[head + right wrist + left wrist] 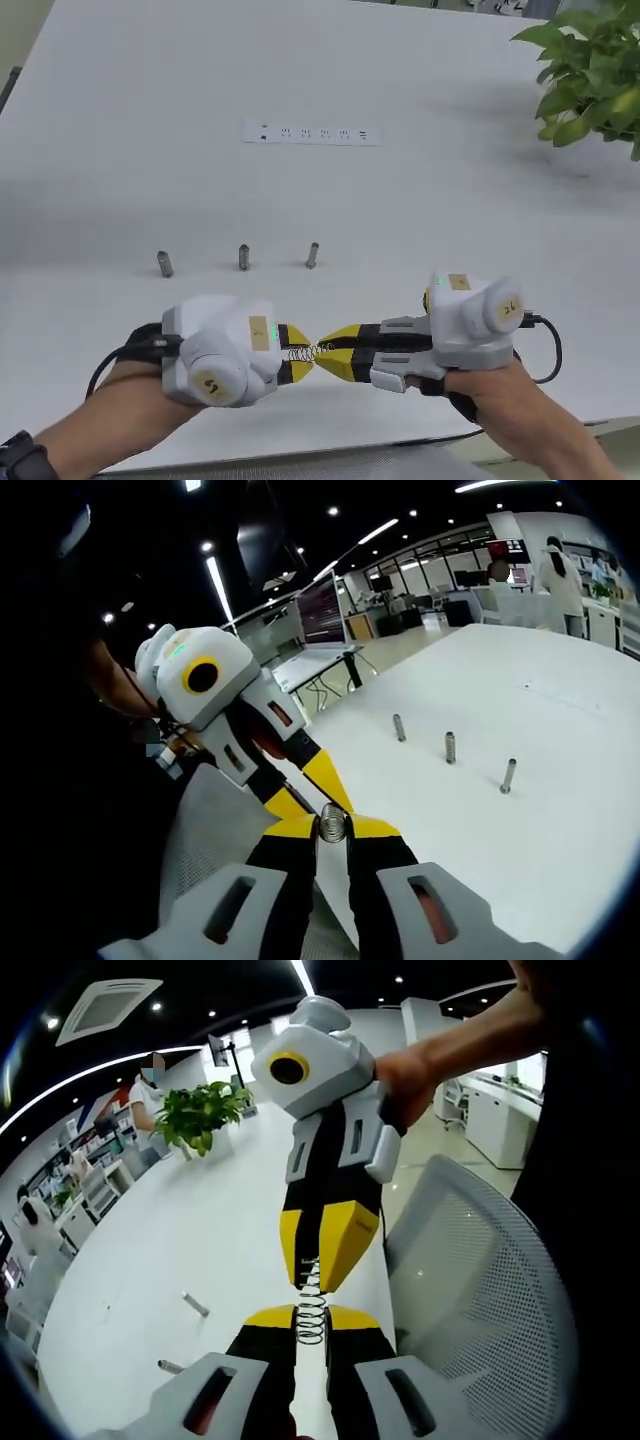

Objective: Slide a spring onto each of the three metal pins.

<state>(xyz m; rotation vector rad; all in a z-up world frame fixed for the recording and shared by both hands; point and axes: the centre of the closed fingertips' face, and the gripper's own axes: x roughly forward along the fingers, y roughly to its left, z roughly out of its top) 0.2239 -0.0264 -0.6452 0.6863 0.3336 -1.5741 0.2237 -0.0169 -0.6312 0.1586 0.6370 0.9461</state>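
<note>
A small steel spring (310, 351) hangs in the air near the table's front edge, gripped at both ends. My left gripper (298, 354) is shut on its left end and my right gripper (328, 352) on its right end, yellow tips almost meeting. In the left gripper view the spring (312, 1305) runs from my left gripper (312, 1320) up into the right gripper (318, 1265). The right gripper view shows the spring's end (333, 823) face on. Three metal pins stand in a row: the left pin (165, 263) and middle pin (243, 257) look ribbed with springs, the right pin (312, 255) looks bare.
A white power strip (312, 133) lies farther back on the white table (450, 200). A potted plant (590, 70) stands at the back right corner. A mesh chair (480, 1280) sits just beyond the table's front edge.
</note>
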